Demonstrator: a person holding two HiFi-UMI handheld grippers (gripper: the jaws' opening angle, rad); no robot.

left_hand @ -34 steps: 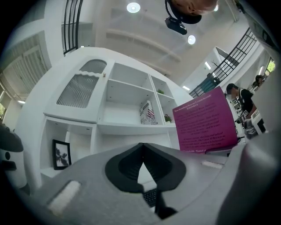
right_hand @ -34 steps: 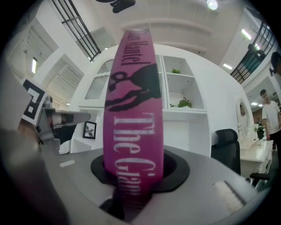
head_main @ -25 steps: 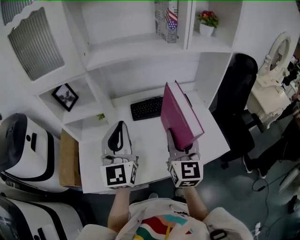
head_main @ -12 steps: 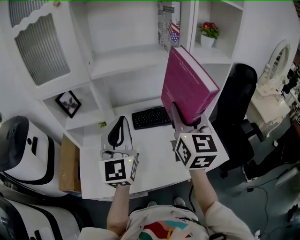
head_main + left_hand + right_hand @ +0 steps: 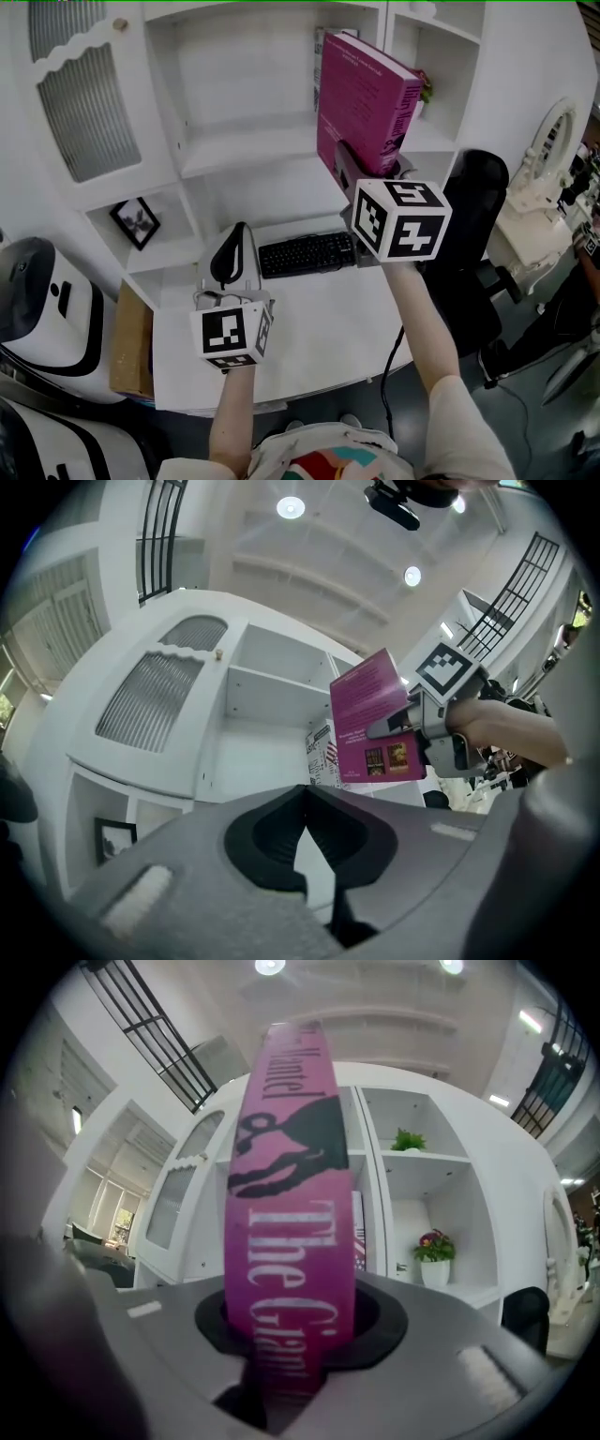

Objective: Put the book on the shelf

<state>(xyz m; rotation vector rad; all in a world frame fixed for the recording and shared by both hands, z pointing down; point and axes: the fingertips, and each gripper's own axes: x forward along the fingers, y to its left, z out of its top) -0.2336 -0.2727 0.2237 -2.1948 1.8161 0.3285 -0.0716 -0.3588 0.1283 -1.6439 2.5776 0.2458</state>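
Head view: book (image 5: 366,98) hides most of flower pot (image 5: 427,89) and patterned box (image 5: 317,66) on shelf. Right gripper (image 5: 359,173) covers right end of keyboard (image 5: 305,255). Right gripper view: spine title disappears between fingers (image 5: 384,1321). Framed photo (image 5: 137,221): subject too small to tell.

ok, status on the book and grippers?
Right gripper shut on pink book, upright at shelf level. Left gripper shut, empty, over desk. Patterned book stands at shelf's right end.
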